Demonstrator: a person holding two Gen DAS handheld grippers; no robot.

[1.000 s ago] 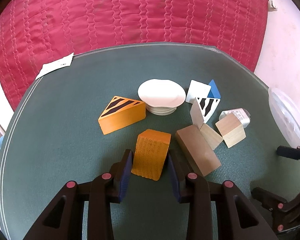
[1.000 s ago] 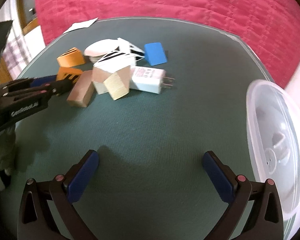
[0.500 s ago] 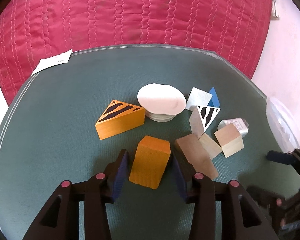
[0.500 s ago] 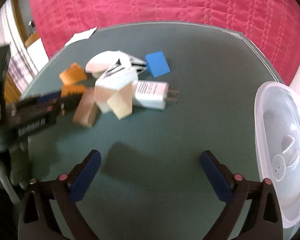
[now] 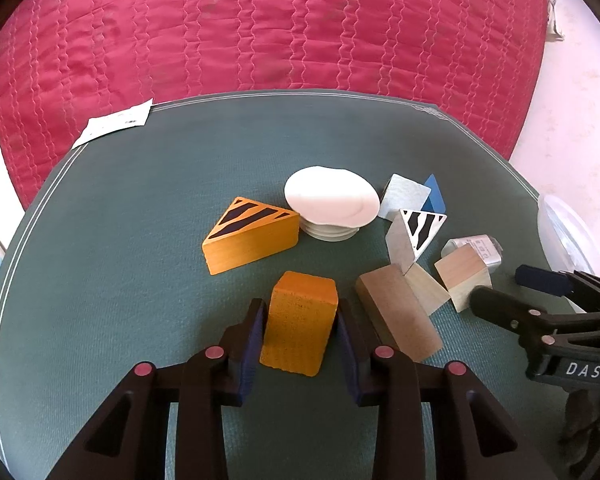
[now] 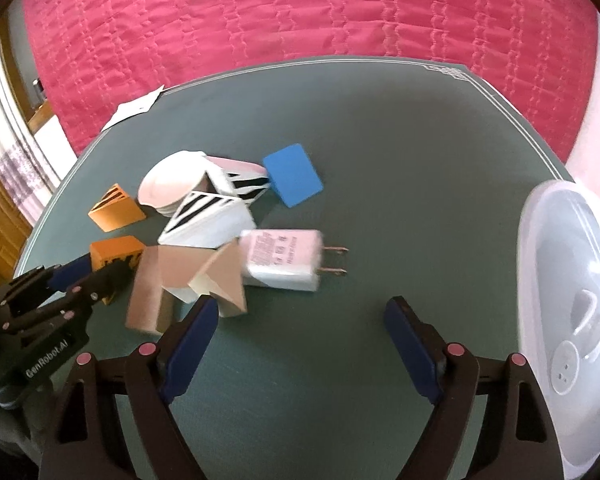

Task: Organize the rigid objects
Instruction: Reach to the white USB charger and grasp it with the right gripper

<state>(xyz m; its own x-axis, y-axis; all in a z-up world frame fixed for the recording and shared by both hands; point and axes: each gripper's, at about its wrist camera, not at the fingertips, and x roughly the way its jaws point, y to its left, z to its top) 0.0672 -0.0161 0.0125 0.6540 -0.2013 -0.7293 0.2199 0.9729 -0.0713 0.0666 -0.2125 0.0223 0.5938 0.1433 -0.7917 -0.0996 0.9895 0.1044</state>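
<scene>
L gripper: jaws closing on the orange block, one pad at each side face; pads appear to touch both faces, so treat it as gripped. Block stands on the green surface directly between the fingers, narrow way across the jaws. That orientation suits the grip: flat parallel faces, no wedge slope to slip off.

Ahead of L gripper, slightly left: striped orange wedge, lying flat, apart from the block. Straight ahead, further off: white ribbed cap. Ahead-right: brown plank, just beside the right finger, leaning into a pile w/ pale wood blocks, a zebra-striped prism and a blue piece. Plank is close enough that lifting the block could nudge it.

R gripper: jaws closing but nothing between them, only bare surface. Just ahead-left of its left finger: the pale wood block pile. Straight ahead: white charger plug, prongs pointing right. Far right of R gripper: clear plastic lid, likely related to the collecting container; can't confirm. R gripper looks positioned for the charger or the nearest wood block.
</scene>
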